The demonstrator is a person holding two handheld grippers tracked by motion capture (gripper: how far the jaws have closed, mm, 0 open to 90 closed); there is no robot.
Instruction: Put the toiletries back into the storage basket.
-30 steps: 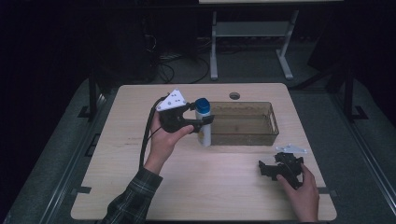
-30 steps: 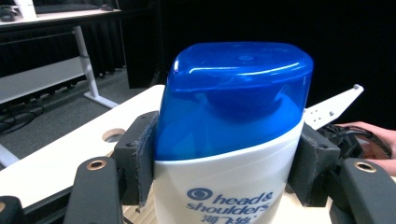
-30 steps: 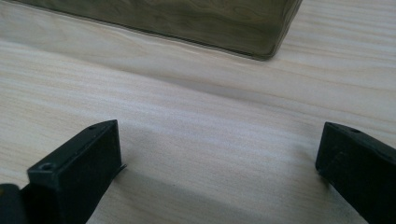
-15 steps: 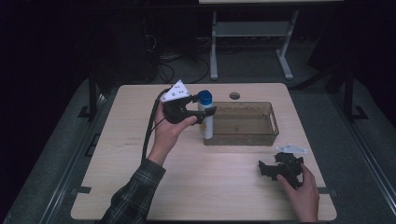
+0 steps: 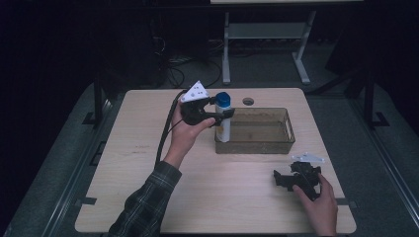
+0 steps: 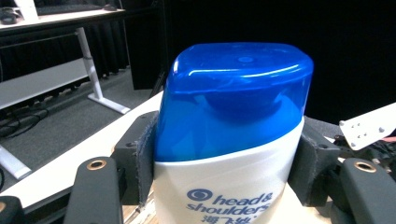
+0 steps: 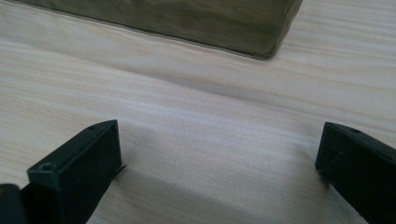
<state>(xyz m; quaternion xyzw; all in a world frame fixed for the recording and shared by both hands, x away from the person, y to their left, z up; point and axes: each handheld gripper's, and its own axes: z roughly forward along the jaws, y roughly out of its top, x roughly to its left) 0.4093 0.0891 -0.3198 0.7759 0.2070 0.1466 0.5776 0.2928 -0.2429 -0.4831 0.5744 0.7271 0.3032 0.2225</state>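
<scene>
**Bottle carried over to the bin's near corner**

The left gripper (image 5: pixel 217 114) is clamped on a shampoo bottle (image 5: pixel 223 118), its pads pressing the white body just under the blue cap (image 6: pixel 236 93), one on each side. The bottle stands upright between the jaws. Compared with a second ago, the hand has carried it sideways and a little farther from the person, so it now hangs at the left end of the clear plastic bin (image 5: pixel 257 143), at or just above the rim; whether its base has cleared the wall I cannot tell.

This reads as the carry stage of putting the bottle into the bin: the grip is made, the release is not yet done. Ahead of the gripper lies the bin's open inside.

The right gripper (image 5: pixel 289 178) rests on the desk (image 5: pixel 143 128), jaws wide apart with nothing between them, the bin's corner (image 7: pixel 268 49) ahead of it.
</scene>
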